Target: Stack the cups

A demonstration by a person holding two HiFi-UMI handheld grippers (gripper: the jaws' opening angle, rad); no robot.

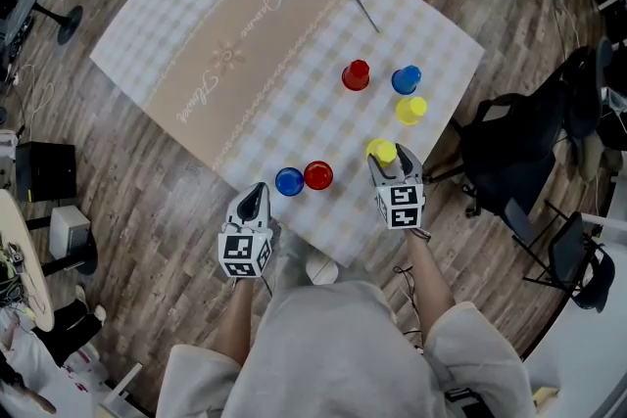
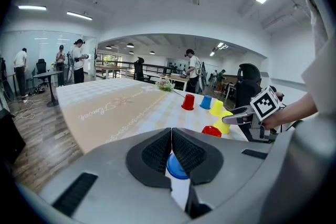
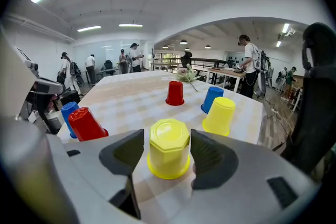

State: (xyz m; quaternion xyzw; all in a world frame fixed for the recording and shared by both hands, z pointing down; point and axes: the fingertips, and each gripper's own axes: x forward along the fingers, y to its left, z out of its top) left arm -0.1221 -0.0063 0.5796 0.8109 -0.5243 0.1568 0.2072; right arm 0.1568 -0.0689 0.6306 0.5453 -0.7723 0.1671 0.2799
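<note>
The yellow cup [image 3: 169, 148], upside down just right of the near red cup [image 3: 85, 124], stands untouched between the open jaws of my right gripper [image 3: 167, 139], with my left gripper [image 2: 171, 138] pinched shut on nothing left of that red cup; if I close off-centre I could tip or crush it.

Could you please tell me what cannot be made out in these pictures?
Left gripper view: the near blue plastic cup is mostly hidden behind the shut left claw.
Head view: the right claw covers part of the near yellow plastic cup.
Head view: the cursive lettering on the checked tablecloth is too small to read.
</note>
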